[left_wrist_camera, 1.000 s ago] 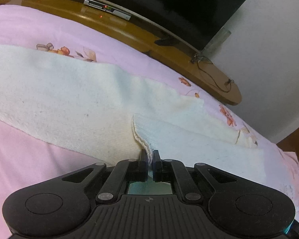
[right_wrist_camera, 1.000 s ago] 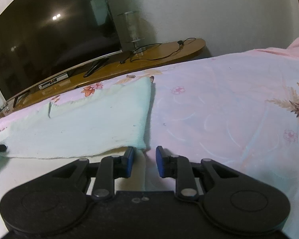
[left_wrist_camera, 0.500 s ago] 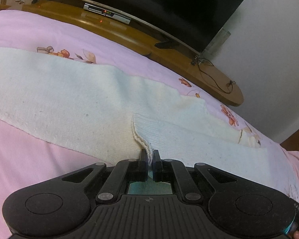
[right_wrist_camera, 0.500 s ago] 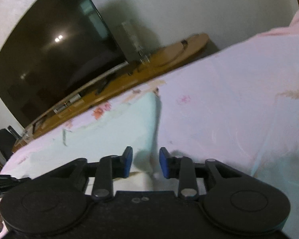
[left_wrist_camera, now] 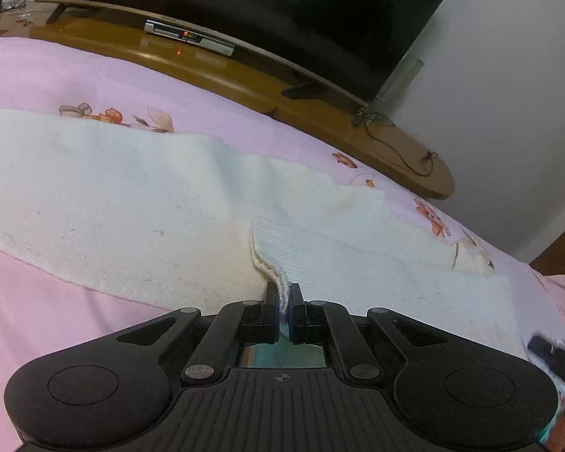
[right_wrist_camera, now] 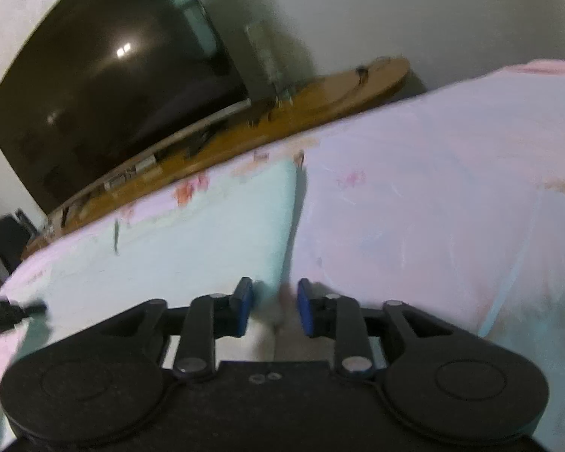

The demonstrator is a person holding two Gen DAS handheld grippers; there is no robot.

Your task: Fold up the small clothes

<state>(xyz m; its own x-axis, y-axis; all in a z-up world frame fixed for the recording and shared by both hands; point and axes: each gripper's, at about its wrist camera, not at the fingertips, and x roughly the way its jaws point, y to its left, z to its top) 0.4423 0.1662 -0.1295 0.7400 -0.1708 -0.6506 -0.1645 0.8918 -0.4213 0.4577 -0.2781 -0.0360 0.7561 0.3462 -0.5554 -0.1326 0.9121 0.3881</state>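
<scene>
A cream knitted garment [left_wrist_camera: 132,211] lies spread across the pink floral bedsheet [left_wrist_camera: 37,75]. My left gripper [left_wrist_camera: 282,297] is shut on the garment's ribbed edge, which rises between the fingertips. In the right wrist view the same garment [right_wrist_camera: 207,233] looks pale and blurred. My right gripper [right_wrist_camera: 273,301] is open, its blue pads astride the garment's near right corner. The other gripper's tip shows at the left edge of that view [right_wrist_camera: 15,310].
A wooden TV bench [left_wrist_camera: 245,79] with a set-top box [left_wrist_camera: 188,35] and a large dark TV [right_wrist_camera: 113,83] runs along the far side of the bed. A black cable [left_wrist_camera: 414,158] lies on the bench end. The white wall [left_wrist_camera: 508,94] is behind.
The right gripper has tilted up and moved in over the garment's corner, still open. The left gripper stays shut on the edge and has hardly moved.
</scene>
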